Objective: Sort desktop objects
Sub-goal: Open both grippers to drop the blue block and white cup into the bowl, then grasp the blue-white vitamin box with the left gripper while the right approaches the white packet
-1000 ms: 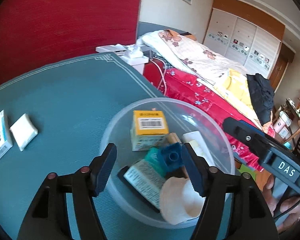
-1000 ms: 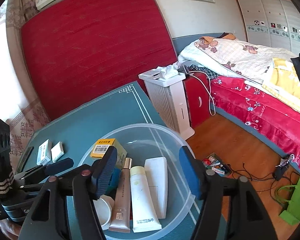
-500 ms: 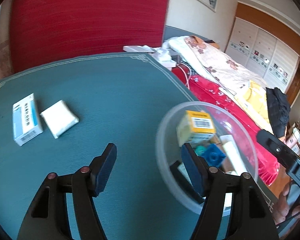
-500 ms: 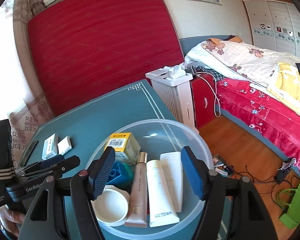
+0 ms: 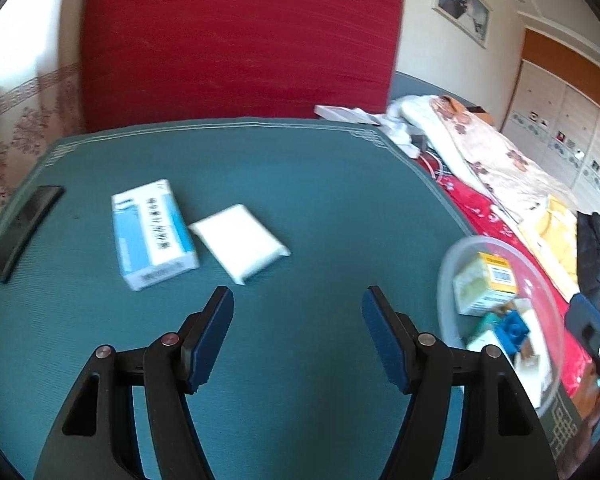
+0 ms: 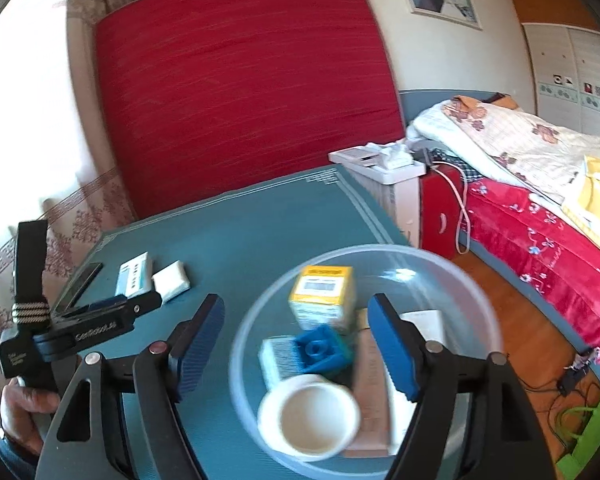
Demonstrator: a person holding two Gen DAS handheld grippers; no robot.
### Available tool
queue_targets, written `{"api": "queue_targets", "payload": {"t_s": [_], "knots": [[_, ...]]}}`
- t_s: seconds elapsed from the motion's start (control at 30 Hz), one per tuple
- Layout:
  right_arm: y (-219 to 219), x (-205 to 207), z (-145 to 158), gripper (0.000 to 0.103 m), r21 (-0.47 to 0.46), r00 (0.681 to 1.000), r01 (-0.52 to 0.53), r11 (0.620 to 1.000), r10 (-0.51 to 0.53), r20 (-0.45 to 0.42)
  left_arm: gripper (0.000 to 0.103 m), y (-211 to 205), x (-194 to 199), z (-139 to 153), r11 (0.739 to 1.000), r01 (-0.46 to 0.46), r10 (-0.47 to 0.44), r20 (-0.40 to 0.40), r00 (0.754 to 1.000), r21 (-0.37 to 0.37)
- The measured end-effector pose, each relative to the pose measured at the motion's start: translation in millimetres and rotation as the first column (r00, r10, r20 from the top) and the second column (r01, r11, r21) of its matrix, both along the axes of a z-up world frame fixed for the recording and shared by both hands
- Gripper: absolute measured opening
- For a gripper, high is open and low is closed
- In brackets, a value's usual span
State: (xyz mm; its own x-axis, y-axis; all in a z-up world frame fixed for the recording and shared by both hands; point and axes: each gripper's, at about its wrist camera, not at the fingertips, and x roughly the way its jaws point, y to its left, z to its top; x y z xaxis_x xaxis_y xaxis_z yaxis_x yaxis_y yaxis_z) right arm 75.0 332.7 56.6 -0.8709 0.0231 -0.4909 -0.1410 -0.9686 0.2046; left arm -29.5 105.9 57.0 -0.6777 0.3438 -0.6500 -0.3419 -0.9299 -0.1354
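A clear plastic bowl (image 6: 452, 268) stands on the teal table near its right edge and holds a yellow-topped box (image 6: 324, 296), a blue brick (image 6: 320, 350), a white round lid (image 6: 308, 416) and tubes. My right gripper (image 6: 296, 340) is open and empty above the bowl. My left gripper (image 5: 298, 332) is open and empty over bare table, left of the bowl (image 5: 456, 264). Ahead of it lie a blue-and-white box (image 5: 152, 232) and a white packet (image 5: 240, 242); both also show in the right wrist view, the box (image 6: 134, 274) and the packet (image 6: 171, 280).
A black phone (image 5: 24, 230) lies at the table's left edge. A red mattress (image 6: 240, 80) leans on the wall behind the table. A white heater (image 6: 388, 176) and a bed (image 6: 540, 168) stand to the right.
My left gripper has swung left, away from the bowl, toward the blue-and-white box and the white packet. My right gripper has stayed over the bowl and shifted slightly.
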Motion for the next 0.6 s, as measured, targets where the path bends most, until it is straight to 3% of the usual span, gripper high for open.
{"api": "queue_targets", "payload": {"t_s": [0.23, 0.6], "knots": [[-51, -10, -5, 0.078, 0.085, 0.994, -0.112, 0.99, 0.111, 0.013, 0.07, -34, -19, -1, 0.994, -0.106, 0.106, 0.002, 0.994, 0.016], [-92, -39, -29, 0.079, 0.074, 0.974, -0.218, 0.973, 0.212, 0.081, 0.07, -72, -54, -9, 0.972, -0.233, 0.233, 0.017, 0.972, 0.005]]}}
